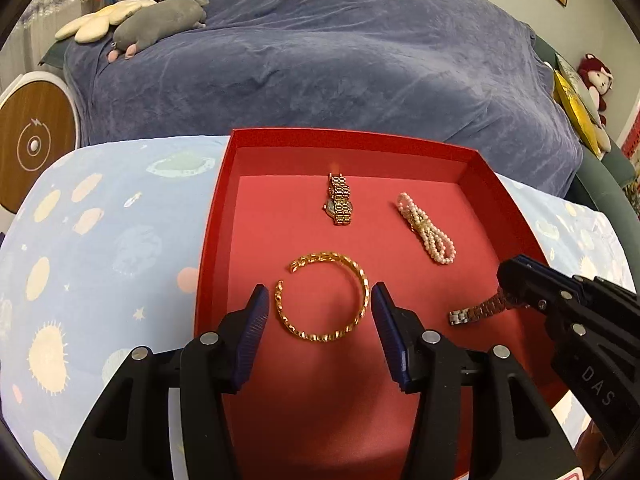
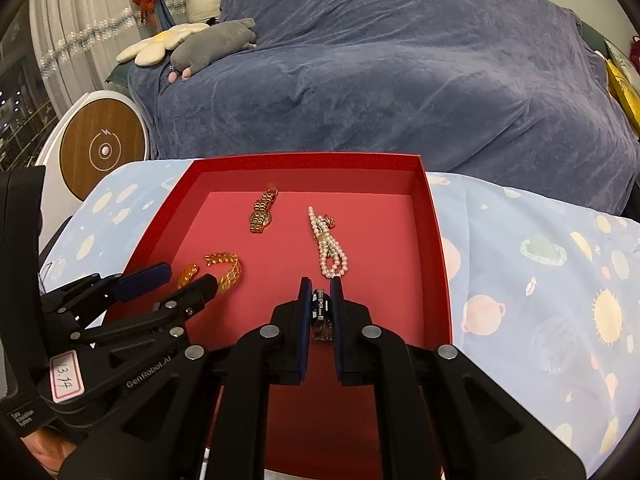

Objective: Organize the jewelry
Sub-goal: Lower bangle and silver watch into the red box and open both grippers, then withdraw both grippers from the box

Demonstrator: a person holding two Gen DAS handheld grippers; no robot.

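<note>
- The left gripper (image 1: 320, 300) stands half open, its pads either side of the gold bangle (image 1: 322, 298), which lies flat in the red box (image 1: 352, 140).
- The right gripper (image 2: 321, 300) is clamped on a silver watch band (image 2: 320, 312).
- Farther back lie a gold watch (image 1: 340, 204) and a pearl bracelet (image 1: 426, 228).

A: I read the box (image 1: 216, 216) as red, the bangle (image 1: 324, 298) gold, the pearls (image 1: 426, 228) pinkish white.

B: Agreed. My cloth (image 2: 540, 264) is pale blue with planets and suns; the blanket (image 2: 400, 80) is plain slate blue.
</note>
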